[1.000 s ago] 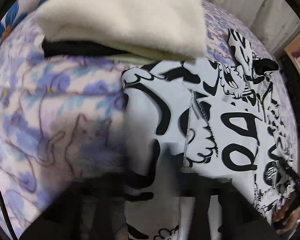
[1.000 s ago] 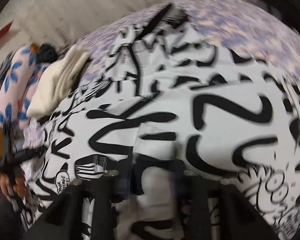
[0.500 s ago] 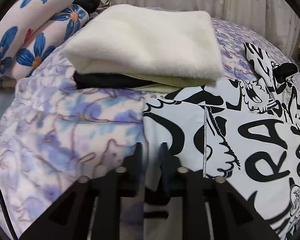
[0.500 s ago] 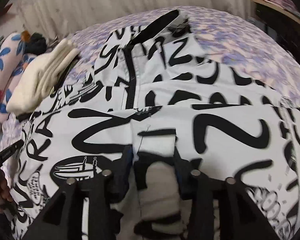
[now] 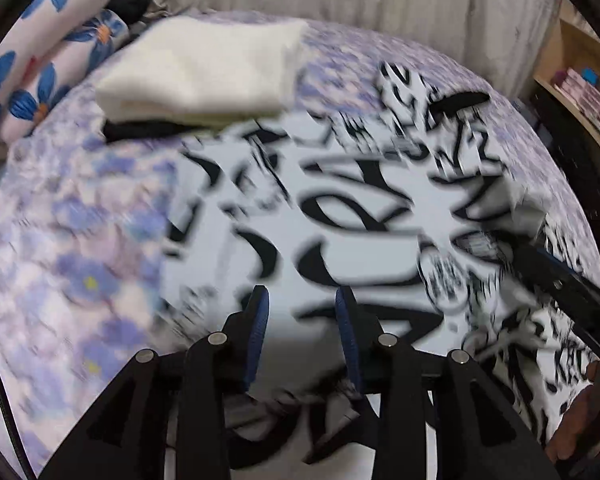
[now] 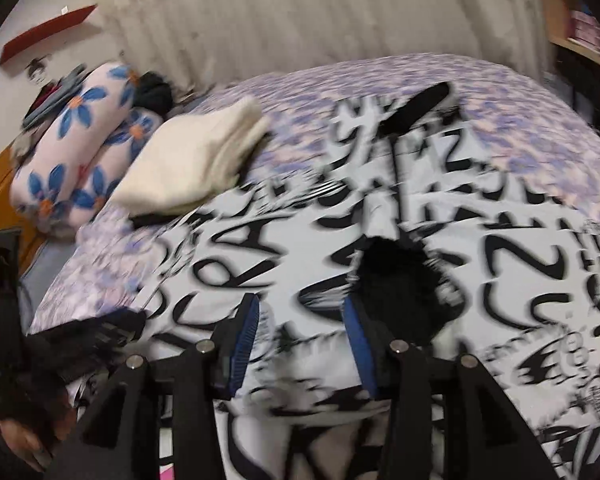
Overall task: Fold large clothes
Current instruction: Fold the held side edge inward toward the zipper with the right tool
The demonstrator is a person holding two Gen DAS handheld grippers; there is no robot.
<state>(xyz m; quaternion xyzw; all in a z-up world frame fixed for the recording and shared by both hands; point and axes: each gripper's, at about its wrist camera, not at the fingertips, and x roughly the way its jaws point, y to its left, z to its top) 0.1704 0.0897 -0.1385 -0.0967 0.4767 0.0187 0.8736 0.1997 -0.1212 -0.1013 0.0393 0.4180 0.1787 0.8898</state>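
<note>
Now the left gripper [image 5: 302,300] has its blue pads [image 5: 260,322] apart, the jaws having just been opening, with nothing pinched between them; below the tips the black-and-white printed garment [image 5: 340,216] lies loose. The right gripper [image 6: 300,312] stands likewise with its pads [image 6: 246,328] parted and has been opening too; the cloth passes under the gap, but neither pad presses on it. Just past its right finger a dark, blurred patch of the garment shows, and what it is cannot be told. The garment is spread flat over most of the bed [image 5: 80,240], on a lilac flowered cover, with a black band [image 6: 416,108] at its far end. Near its far left corner sits a folded cream pile [image 5: 204,68] on top of something black [image 5: 140,130], touching or nearly touching the garment's edge. Beyond the pile, pillows [image 6: 72,140] with blue flowers lie against the bed's head. A pale curtain [image 6: 320,12] hangs behind. Both views are smeared by motion. In the left wrist view the other gripper's black arm crosses the right edge.
</note>
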